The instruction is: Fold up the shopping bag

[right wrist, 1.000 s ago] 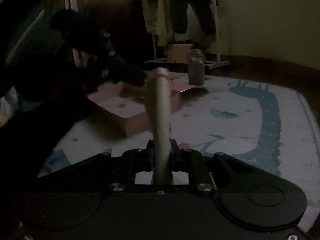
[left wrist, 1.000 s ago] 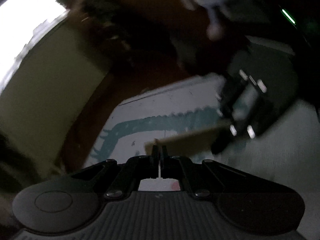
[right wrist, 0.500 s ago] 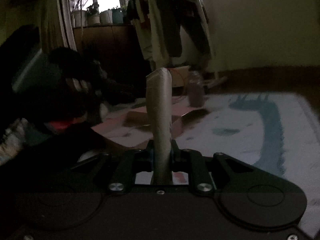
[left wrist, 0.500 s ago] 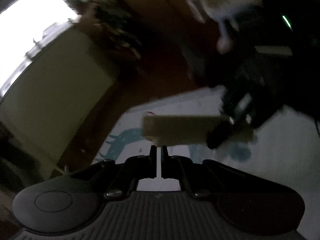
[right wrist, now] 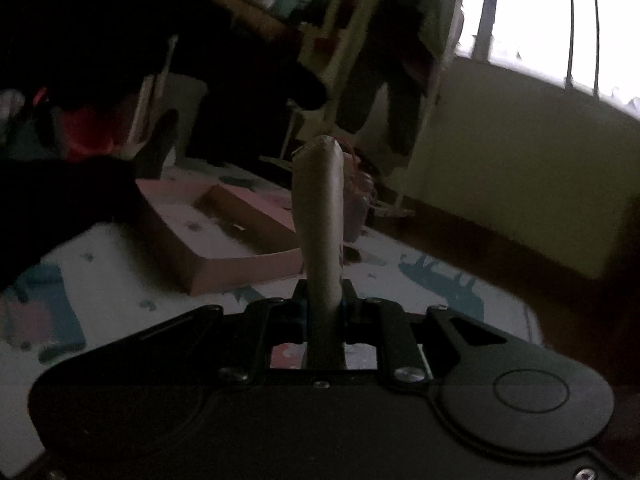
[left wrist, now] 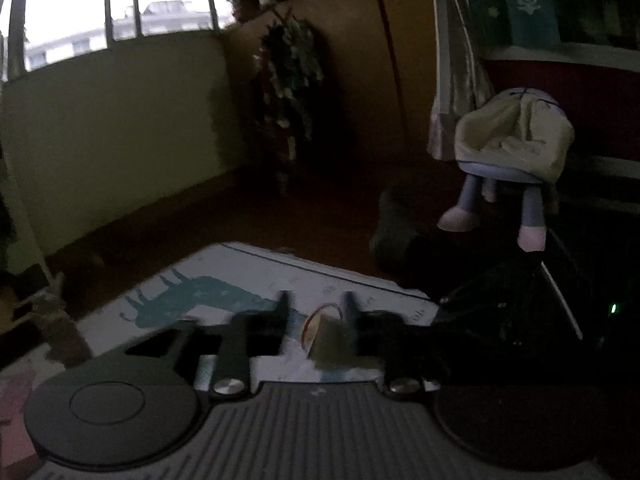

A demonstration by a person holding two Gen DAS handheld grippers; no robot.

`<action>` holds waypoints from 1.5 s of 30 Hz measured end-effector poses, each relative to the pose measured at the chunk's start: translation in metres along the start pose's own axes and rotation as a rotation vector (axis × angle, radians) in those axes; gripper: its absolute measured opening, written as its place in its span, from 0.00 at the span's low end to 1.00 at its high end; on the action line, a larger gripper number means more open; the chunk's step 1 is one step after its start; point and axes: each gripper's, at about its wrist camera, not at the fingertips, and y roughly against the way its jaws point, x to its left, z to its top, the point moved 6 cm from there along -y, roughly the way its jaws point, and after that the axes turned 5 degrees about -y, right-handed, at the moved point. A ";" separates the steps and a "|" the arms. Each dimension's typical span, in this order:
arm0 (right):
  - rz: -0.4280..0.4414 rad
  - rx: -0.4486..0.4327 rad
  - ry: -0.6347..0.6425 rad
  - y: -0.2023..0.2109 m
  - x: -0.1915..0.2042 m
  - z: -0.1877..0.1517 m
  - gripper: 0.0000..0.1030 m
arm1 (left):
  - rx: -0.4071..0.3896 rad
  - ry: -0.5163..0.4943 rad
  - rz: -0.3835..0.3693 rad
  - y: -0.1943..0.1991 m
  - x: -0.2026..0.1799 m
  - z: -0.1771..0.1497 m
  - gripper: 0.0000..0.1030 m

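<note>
A dim room: the pale play mat printed with a teal long-necked animal [left wrist: 224, 300] covers the floor and serves as the marker for everything here. Beyond the mat's far edge stand a yellow-green wall under a barred window [left wrist: 120, 12], a dark hanging plant [left wrist: 292, 80] and a small round stool draped in pale cloth [left wrist: 514, 144] on the brown floor. On the mat itself, seen from the right wrist, lies a flat open pink cardboard box [right wrist: 224, 240], with a small purplish jar [right wrist: 358, 204] just past it and a rack of hanging clothes [right wrist: 384, 60] behind the mat.

The black left gripper [left wrist: 316, 320] hovers above the mat with its fingers spread; they have just been opening. Between them sits the end of the beige folded shopping bag [left wrist: 330, 340], a thin red band visible at its edge; it lies against the right-hand finger, and the other finger stands clear of it.

The black right gripper [right wrist: 324, 296] is pressed together on the same beige bag [right wrist: 320, 208], which rises from between its fingers as a narrow, flattened upright strip above the mat, its top end rounded. A dark shape fills the view's upper left; what it is cannot be told.
</note>
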 end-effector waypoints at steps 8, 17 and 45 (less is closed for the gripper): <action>-0.011 -0.022 0.123 0.006 0.010 0.006 0.15 | 0.196 -0.062 -0.137 -0.005 0.015 0.012 0.32; -0.012 -0.039 0.221 0.012 0.021 0.009 0.15 | 0.363 -0.106 -0.261 -0.018 0.015 0.009 0.28; -0.014 -0.086 -0.002 0.017 0.006 0.016 0.14 | 0.316 -0.185 -0.182 -0.005 -0.011 0.014 0.01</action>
